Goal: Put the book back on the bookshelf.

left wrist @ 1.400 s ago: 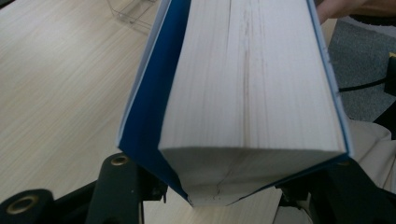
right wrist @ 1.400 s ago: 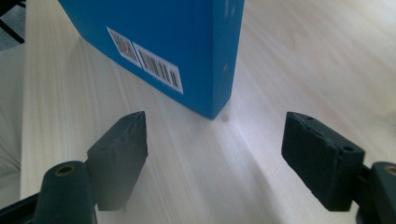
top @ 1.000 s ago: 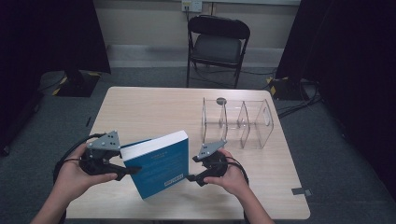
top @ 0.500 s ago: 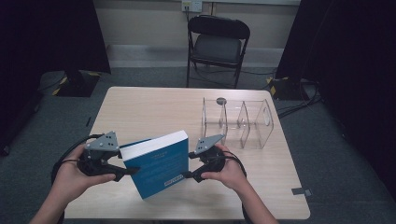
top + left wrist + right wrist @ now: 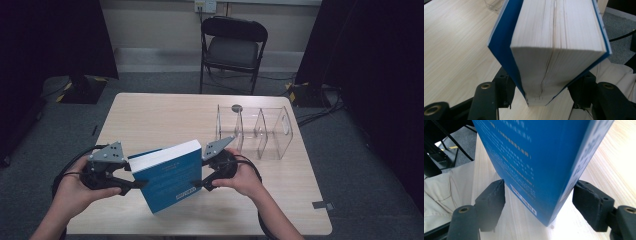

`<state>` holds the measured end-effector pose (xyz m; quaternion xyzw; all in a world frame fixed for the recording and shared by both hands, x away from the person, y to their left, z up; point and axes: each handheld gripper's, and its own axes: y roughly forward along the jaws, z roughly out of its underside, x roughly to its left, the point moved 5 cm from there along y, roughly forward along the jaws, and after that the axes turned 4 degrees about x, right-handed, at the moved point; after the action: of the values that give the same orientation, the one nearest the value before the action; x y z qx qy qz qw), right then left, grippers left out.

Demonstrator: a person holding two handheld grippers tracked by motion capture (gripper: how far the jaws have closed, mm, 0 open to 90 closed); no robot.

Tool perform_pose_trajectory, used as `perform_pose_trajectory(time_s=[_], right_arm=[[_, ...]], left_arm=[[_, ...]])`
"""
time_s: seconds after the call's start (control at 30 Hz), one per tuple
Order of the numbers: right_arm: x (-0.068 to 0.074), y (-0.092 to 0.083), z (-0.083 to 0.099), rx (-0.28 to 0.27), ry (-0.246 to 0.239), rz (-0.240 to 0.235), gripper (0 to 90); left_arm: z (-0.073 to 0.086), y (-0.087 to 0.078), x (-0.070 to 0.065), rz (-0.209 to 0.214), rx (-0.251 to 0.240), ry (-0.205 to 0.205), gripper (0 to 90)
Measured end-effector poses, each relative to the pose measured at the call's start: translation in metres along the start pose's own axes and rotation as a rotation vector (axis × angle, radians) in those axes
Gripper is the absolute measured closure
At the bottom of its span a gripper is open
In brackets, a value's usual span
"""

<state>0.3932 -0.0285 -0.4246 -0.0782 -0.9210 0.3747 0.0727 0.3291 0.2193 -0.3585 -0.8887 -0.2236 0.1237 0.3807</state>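
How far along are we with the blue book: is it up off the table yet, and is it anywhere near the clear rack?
Done: the blue book is tipped up, one corner near the table. In hand: the left hand-held gripper clamps its page edge, the right hand-held gripper straddles the spine side, pads close, contact unclear. Left, probably: carry it to the clear rack, whose slots stand unfilled.

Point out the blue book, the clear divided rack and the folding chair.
blue book point(image 5: 172, 180): high view, middle of its blue cover.
clear divided rack point(image 5: 285, 131): high view, its right end wall.
folding chair point(image 5: 233, 51): high view, its seat.
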Motion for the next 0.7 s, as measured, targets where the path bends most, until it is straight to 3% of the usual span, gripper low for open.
perform_pose_trajectory(time_s=[0.27,0.4,0.7], right_arm=[[-0.003,-0.006,-0.009,-0.009,-0.018,-0.018,27.5],[-0.004,-0.009,-0.013,-0.022,-0.02,-0.025,27.8],[-0.003,-0.013,-0.024,-0.061,-0.026,-0.055,29.1]], left_arm=[[0.014,-0.007,0.004,0.002,-0.002,-0.01,44.2],[0.025,-0.008,0.007,0.008,-0.01,-0.035,42.7],[0.067,0.0,0.023,-0.01,0.021,-0.105,42.0]])
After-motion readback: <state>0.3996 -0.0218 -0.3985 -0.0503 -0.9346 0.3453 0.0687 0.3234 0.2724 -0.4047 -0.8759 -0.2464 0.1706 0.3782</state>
